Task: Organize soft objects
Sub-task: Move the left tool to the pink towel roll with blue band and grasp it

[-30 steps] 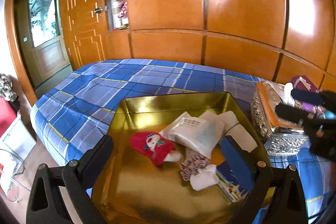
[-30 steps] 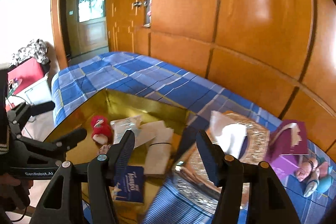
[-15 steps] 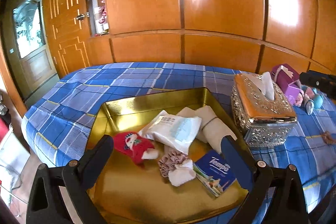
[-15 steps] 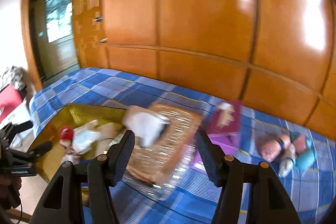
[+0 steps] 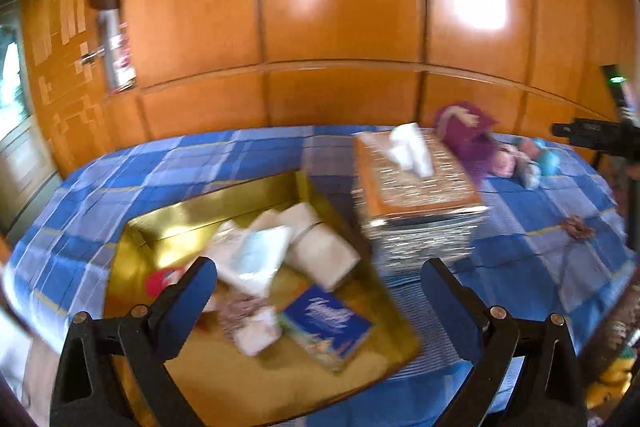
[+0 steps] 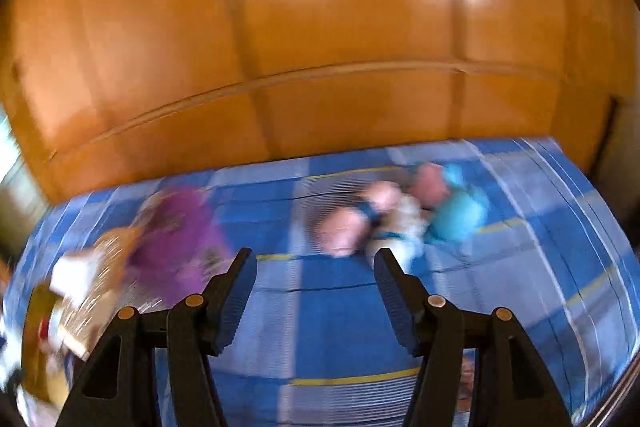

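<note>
A gold tray (image 5: 188, 219) lies on the blue plaid bed and holds white packets (image 5: 256, 259), a red sock (image 5: 160, 281), a ruffled scrunchie and a blue tissue pack (image 5: 328, 319). My left gripper (image 5: 320, 291) hovers open over the tray's near side, nothing between its fingers. Pink, white and teal soft toys (image 6: 392, 215) lie in a blurred heap further along the bed. My right gripper (image 6: 314, 287) is open and empty just short of them. The same toys (image 5: 520, 159) show at the far right of the left wrist view, with the right gripper (image 5: 592, 135) above them.
A silver tissue box (image 5: 416, 203) stands right of the tray, with a purple bag (image 5: 464, 127) behind it; that purple bag (image 6: 176, 239) also shows left of my right gripper. A brown scrunchie (image 5: 576, 227) lies on the bedspread. Wooden wardrobe panels back the bed.
My right gripper has swung right, from over the tray and tissue box to the soft toys. The left gripper has drifted and rolled a little to the right. Both stay open.
</note>
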